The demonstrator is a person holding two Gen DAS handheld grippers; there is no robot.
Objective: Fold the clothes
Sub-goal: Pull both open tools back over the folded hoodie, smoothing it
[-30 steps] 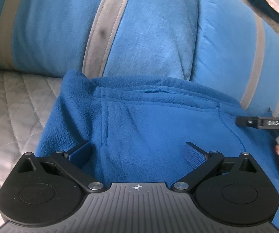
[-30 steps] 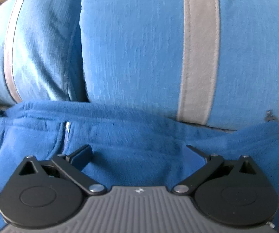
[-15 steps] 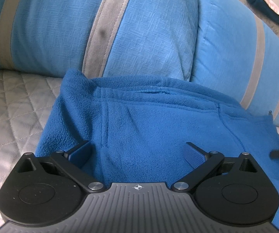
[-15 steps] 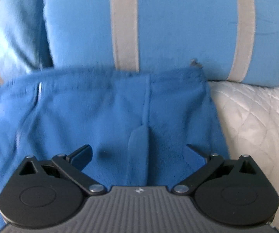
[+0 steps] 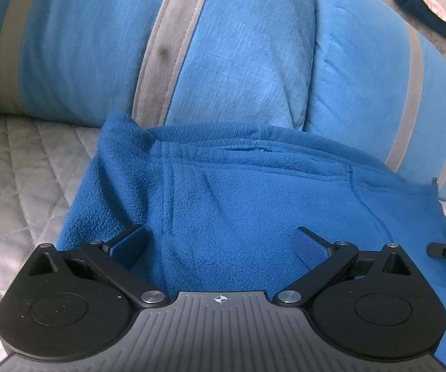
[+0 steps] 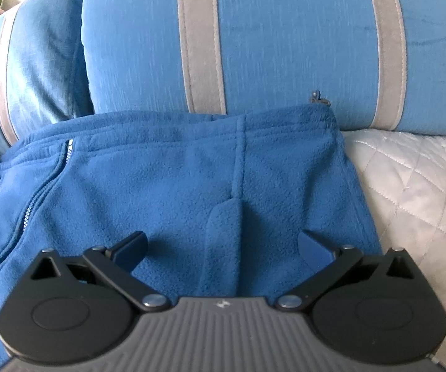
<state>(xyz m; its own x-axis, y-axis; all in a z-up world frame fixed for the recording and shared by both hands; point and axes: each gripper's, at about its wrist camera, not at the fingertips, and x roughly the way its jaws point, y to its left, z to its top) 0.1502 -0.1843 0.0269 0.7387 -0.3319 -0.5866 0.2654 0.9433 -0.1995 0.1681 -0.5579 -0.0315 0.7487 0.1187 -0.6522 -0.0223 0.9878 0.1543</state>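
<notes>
Garment: a blue fleece jacket (image 5: 254,204) is lying spread on the quilted grey cover (image 5: 15,167), its far edge resting against the striped blue pillows (image 5: 223,46); the zip (image 6: 33,198) is running down its front in the right wrist view.
Left gripper (image 5: 220,245): hovering low over the fleece near the jacket's left edge, fingers spread wide — gripping nothing.
Right gripper (image 6: 223,248): hovering over the right side by a seam and a small flap (image 6: 223,223), fingers likewise spread and empty.
Stage: the jacket is looking flat and broad rather than folded small — whether a fold is already lying under it, the views are not settling.
Doing it well: each gripper should be pinching an outer edge through all layers, not just the top nap.
Watch for: thick fleece slipping out of a shallow pinch, and the far edge dragging against the pillows — both hands should be moving level together.
</notes>
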